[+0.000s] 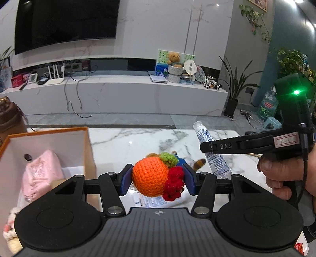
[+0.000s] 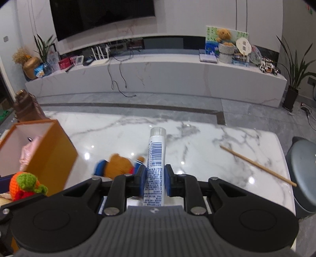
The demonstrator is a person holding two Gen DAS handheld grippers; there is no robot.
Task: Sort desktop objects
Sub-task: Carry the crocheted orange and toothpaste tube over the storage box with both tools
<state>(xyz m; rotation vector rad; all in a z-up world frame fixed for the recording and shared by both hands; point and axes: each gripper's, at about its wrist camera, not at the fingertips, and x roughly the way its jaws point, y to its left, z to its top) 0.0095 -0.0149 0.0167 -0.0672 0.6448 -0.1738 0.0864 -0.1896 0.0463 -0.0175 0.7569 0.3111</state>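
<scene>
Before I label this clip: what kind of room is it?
Most likely a home living room: a big wall television, a long marble media console with potted plants, and a marble table.

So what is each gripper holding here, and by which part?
Left gripper: orange crocheted fruit toy, by its sides. Right gripper: white printed tube, around its lower body.

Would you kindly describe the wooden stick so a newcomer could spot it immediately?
Start at the white marble table. Along its right side, beside the grey bin, lies the wooden stick. It is the only thin, plain, tan rod there, lying apart from the plush bear.
</scene>
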